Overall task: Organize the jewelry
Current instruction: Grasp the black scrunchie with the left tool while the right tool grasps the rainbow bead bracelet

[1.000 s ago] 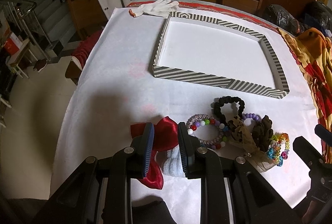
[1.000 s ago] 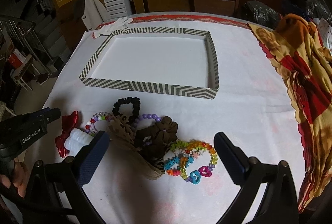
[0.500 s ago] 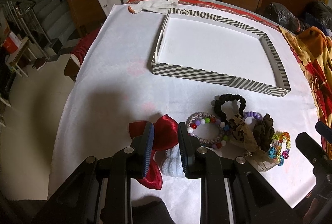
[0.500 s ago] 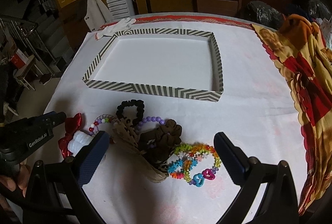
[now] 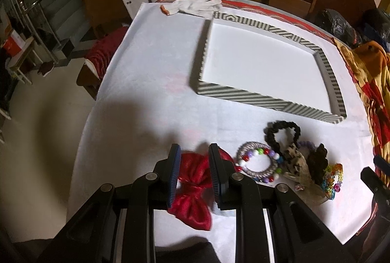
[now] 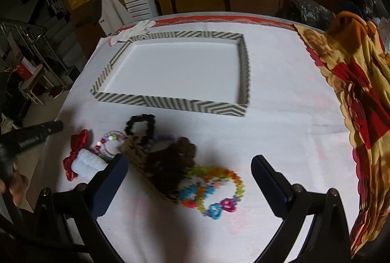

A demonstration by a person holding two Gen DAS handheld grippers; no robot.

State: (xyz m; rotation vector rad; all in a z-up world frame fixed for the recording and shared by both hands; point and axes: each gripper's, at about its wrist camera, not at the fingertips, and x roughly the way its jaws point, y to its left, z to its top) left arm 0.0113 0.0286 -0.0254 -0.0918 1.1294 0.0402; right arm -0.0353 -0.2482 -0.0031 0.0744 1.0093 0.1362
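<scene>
My left gripper [image 5: 193, 160] points down at the near edge of the white-clothed table [image 5: 151, 72], its blue-padded jaws partly apart with the red satin bow [image 5: 195, 189] lying between them. I cannot tell whether the pads press the fabric or only straddle it. My right gripper [image 6: 189, 172] stands wide apart and holds nothing; it hangs above the rainbow-coloured plastic bead bracelets [image 6: 214, 189], which lie on the cloth between its jaws in the picture.

The jewelry sits in a loose heap on the cloth, just in front of the shallow rectangular tray with grey-and-white striped walls [image 5: 265, 98], whose white floor is bare. From the left: the bow beside a white fluffy band [image 6: 85, 161], then a ring of mixed coloured and white beads [image 5: 258, 160], a black ruffled scrunchie [image 5: 280, 128], a tan spotted fabric bow [image 5: 295, 163] and a dark brown fabric flower [image 6: 175, 158] (blurred in the right view).

A white knit glove [image 5: 195, 4] lies at the far edge, touching the tray's corner. A yellow-and-red patterned cloth [image 6: 353, 92] drapes the table's right side.
</scene>
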